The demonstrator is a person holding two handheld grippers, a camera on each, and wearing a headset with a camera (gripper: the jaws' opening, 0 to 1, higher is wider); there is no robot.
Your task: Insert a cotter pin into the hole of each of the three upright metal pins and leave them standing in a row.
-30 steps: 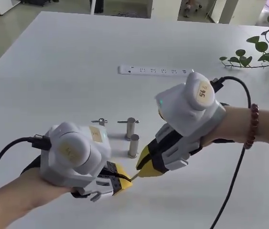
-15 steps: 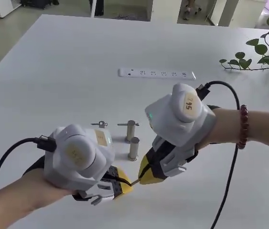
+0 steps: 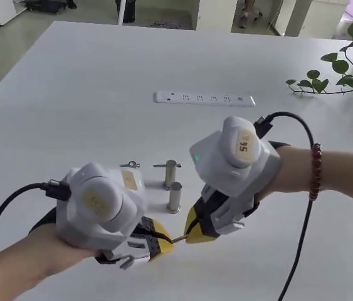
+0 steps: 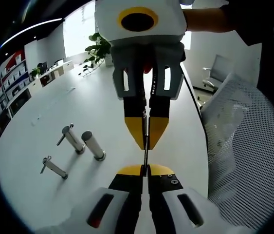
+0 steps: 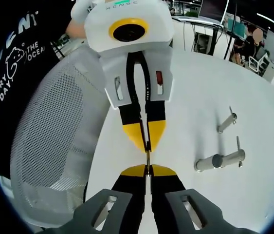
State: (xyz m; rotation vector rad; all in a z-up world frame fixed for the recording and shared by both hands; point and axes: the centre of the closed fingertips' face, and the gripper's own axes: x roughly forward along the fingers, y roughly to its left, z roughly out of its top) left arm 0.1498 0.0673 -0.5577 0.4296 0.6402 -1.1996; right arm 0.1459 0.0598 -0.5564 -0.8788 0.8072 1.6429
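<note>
Three upright metal pins stand close together on the white table [image 3: 88, 94]. The bare pin [image 3: 175, 196] [image 4: 94, 145] [image 5: 207, 162] stands nearest. The pin [image 3: 170, 174] behind it and the left pin [image 3: 130, 165], partly hidden by my left gripper, each carry a cotter pin through the top. A thin cotter pin [image 3: 177, 238] [image 4: 146, 155] [image 5: 147, 157] bridges both gripper tips just in front of the pins. My left gripper [image 3: 163, 243] [image 4: 147, 170] is shut on one end. My right gripper [image 3: 192, 233] [image 5: 147, 170] is shut on the other, tip to tip with the left.
A white power strip [image 3: 204, 98] lies farther back on the table. A leafy plant [image 3: 345, 66] trails over the far right edge. Cables run from both grippers across the table. A mesh chair [image 4: 234, 146] sits at the near side.
My right gripper has drifted a little left and down, staying tip to tip with the left one. The cotter pin stays between them. The upright pins have not moved.
</note>
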